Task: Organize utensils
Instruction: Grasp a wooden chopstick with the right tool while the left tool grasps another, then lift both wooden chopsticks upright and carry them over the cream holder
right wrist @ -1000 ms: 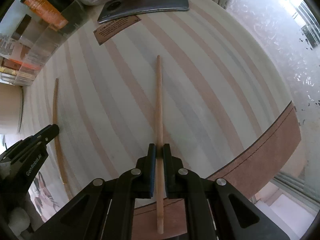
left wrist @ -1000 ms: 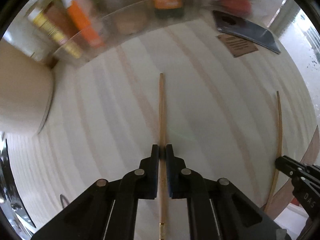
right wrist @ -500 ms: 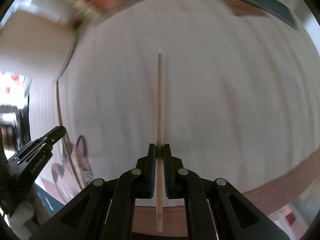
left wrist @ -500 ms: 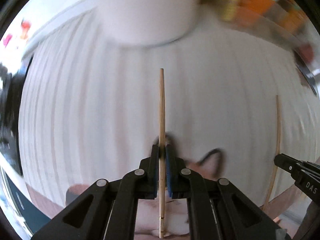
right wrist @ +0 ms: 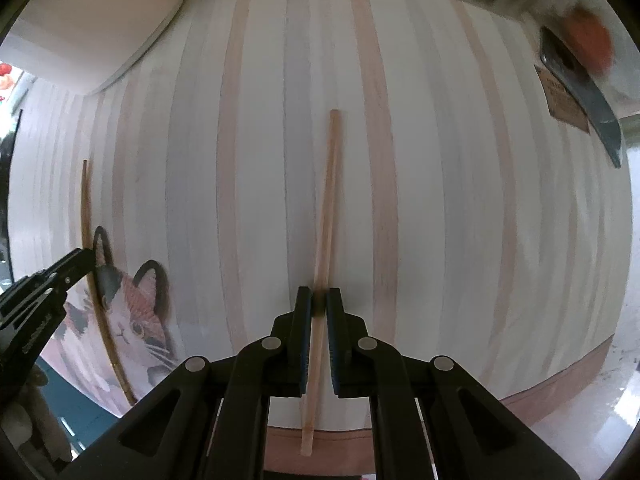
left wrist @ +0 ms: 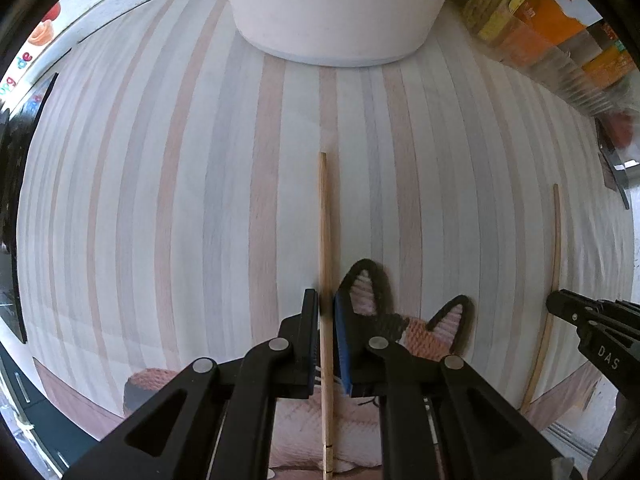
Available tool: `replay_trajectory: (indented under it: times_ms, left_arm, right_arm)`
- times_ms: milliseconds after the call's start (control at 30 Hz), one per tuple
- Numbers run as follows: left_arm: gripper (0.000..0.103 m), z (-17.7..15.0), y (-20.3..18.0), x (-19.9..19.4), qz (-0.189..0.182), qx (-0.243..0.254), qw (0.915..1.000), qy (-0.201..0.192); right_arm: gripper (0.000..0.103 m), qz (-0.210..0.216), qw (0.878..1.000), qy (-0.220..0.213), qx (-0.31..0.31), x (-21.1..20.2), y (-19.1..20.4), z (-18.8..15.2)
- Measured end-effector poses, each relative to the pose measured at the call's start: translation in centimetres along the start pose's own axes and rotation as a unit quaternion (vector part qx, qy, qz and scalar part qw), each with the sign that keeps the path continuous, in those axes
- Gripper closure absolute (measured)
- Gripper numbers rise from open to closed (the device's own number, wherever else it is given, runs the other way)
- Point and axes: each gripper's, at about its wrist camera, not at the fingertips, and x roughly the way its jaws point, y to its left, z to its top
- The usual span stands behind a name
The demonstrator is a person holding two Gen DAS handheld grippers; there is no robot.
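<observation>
Carrying one wooden chopstick each, the two grippers stand side by side over a striped tablecloth [left wrist: 168,208]. The left gripper [left wrist: 327,312] has its chopstick [left wrist: 325,240] between the pads, pointing away along the cloth stripes; a second ago those pads pinched it tightly, and in the last half second they have just eased apart slightly, with the stick between them and still seemingly pinched. The right gripper [right wrist: 319,304] is clenched on the second chopstick [right wrist: 326,216], which leans a little to the left at its near end. Compared with a second ago, both views have swung away from the smartphone [right wrist: 588,104] and clear storage rack [left wrist: 552,28]: a white cylindrical container [left wrist: 340,8] now fills the top of the left view, and a knitted cat-face mat [right wrist: 132,320] lies under and beside the left gripper. In each view the other gripper's chopstick shows at the frame edge, so the pair runs roughly parallel and well apart. Judged from this, the sticks have been carried to a new spot, likely the mat or the container, and a set-down by the left hand may be starting; neither stick is yet placed.
</observation>
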Motion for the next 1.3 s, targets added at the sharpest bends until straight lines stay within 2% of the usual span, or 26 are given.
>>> replay_trajectory:
  times_ms: [133, 167, 200, 267, 400, 467, 600, 900, 1000, 1133, 1300]
  left_arm:
    - [0.095, 0.3, -1.7, 0.5, 0.008, 0.006, 1.0, -0.002]
    - [0.098, 0.2, -1.9, 0.6, 0.008, 0.005, 0.9999, -0.005]
    - [0.098, 0.5, -2.3, 0.7, 0.009, 0.004, 0.9999, -0.008]
    - [0.098, 0.3, -2.5, 0.3, 0.012, 0.002, 0.9998, -0.014]
    - [0.099, -1.6, -3.5, -0.5, 0.014, 0.005, 0.9995, -0.027]
    - [0.099, -2.8, -3.5, -1.5, 0.01, 0.004, 0.9994, -0.033]
    - [0.099, -3.6, -3.0, -3.7, -0.032, -0.01, 0.9986, -0.04]
    - [0.099, -4.4, -2.6, -9.8, -0.05, -0.006, 0.993, -0.107]
    - [0.099, -3.9, -2.6, -12.5, -0.073, -0.009, 0.9889, -0.129]
    - [0.099, -3.1, -3.1, -17.6, -0.096, 0.002, 0.9793, -0.178]
    - [0.099, -2.0, -3.6, -24.7, -0.126, 0.013, 0.9597, -0.251]
  right_arm:
    - [0.095, -0.016, 1.0, 0.007, -0.004, 0.6, 2.8, 1.5]
    - [0.095, -0.018, 1.0, 0.007, -0.004, 1.0, 2.7, 1.5]
    - [0.095, -0.018, 1.0, 0.007, -0.003, 0.7, 2.7, 0.3]
    - [0.095, -0.019, 1.0, 0.004, -0.001, 0.6, 3.0, 0.3]
    - [0.095, -0.025, 1.0, -0.017, -0.008, 0.3, 2.7, -1.7]
    - [0.096, -0.014, 0.999, -0.03, -0.004, -0.1, 2.1, -2.5]
    - [0.096, 0.038, 0.998, -0.051, 0.021, -1.1, 1.2, -3.9]
    - [0.096, 0.081, 0.99, -0.115, 0.008, -6.0, 1.9, -5.9]
    - [0.096, 0.094, 0.986, -0.136, 0.004, -7.7, 1.4, -5.9]
    - [0.096, 0.119, 0.978, -0.17, 0.001, -11.0, 0.5, -5.5]
    - [0.096, 0.149, 0.961, -0.233, -0.005, -17.1, 0.2, -3.8]
